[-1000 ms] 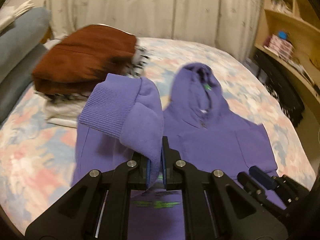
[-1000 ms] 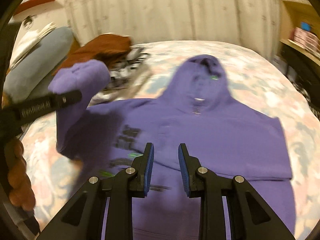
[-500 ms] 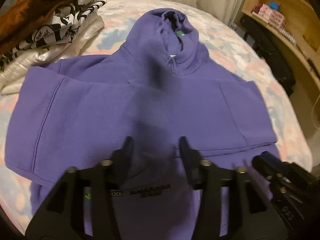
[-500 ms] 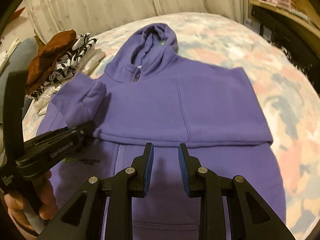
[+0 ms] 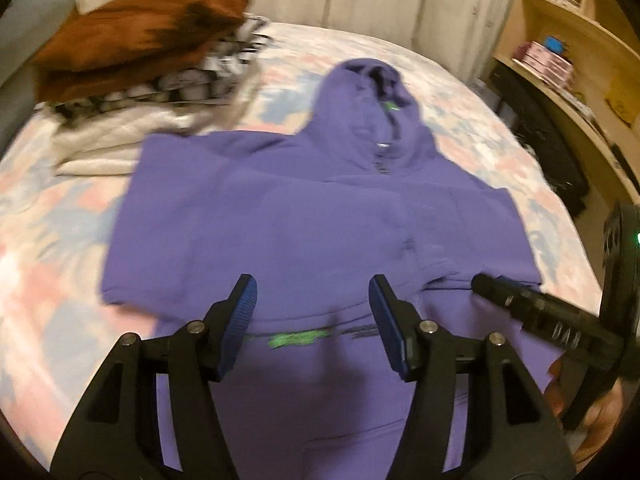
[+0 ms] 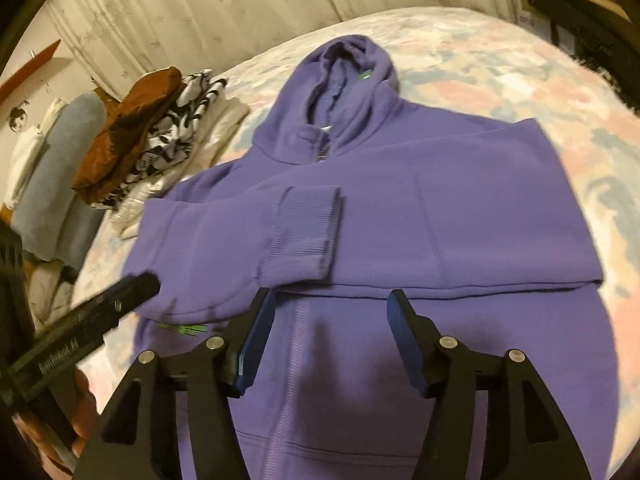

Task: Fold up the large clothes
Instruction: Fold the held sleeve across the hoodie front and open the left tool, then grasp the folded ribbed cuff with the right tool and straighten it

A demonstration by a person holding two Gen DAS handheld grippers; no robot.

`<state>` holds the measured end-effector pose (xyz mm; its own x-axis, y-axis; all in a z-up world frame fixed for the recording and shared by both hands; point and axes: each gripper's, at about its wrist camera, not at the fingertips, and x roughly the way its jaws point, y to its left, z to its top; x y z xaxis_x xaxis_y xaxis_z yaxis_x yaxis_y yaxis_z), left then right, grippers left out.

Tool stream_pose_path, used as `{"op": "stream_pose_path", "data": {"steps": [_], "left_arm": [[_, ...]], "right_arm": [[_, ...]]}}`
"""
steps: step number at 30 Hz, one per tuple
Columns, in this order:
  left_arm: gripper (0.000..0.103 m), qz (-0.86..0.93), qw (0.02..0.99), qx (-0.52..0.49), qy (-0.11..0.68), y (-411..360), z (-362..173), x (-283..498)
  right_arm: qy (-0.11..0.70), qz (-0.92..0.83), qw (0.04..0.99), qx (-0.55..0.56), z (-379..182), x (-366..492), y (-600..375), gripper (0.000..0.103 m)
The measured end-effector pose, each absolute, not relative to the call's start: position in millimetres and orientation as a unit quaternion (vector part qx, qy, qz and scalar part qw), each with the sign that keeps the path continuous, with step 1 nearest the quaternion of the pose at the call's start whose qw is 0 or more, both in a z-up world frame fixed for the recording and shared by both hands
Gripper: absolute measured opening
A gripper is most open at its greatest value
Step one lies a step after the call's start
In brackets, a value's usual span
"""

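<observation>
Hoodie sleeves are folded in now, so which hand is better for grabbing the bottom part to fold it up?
Probably right. The right tool hangs open over the purple hoodie body's middle, below the cuff. The left tool, also open, sits nearer one side.

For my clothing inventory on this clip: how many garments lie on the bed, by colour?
Purple hoodie: 1
Brown garment: 1
Black-and-white patterned garment: 1
Cream garment: 1
Total: 4
</observation>
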<state>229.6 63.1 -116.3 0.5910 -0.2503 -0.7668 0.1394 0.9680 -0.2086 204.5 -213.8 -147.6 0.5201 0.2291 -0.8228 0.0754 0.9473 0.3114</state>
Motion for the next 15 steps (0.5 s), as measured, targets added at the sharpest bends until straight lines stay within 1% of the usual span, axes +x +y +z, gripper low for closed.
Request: {"op": "stream_pose_path", "data": {"steps": [8,9,10,11,12,13,15], "left_arm": [[0.055,-0.066,0.890,-0.074,0.445,112.3,-131.8,212.3],[0.055,-0.061,0.890,-0.076,0.445,118.3,-133.0,211.6],[0.055,-0.057,0.890,-0.078,0.446,122.0,-133.9,212.1],[0.055,-0.054,0.890,-0.079,0.446,123.5,-134.1,212.4],[0.055,-0.050,0.891,-0.083,0.444,128.7,-133.8,211.7],[0.055,-0.048,0.891,-0.084,0.443,129.0,-132.7,212.4],[0.055,-0.040,0.894,-0.084,0.438,133.1,-130.0,211.7]], "right_arm": [[0.533,0.068,0.820,0.200,-186.9,260.4,-199.9,0.059],[0.532,0.069,0.819,0.202,-190.1,265.5,-197.6,0.055],[0.531,0.073,0.821,0.199,-191.4,271.3,-192.3,0.043],[0.532,0.079,0.820,0.197,-191.4,274.5,-187.7,0.036],[0.530,0.087,0.822,0.188,-188.7,276.9,-181.1,0.025],[0.524,0.090,0.829,0.172,-184.5,277.8,-174.7,0.022],[0.499,0.100,0.851,0.126,-164.1,277.1,-157.7,0.020]]}}
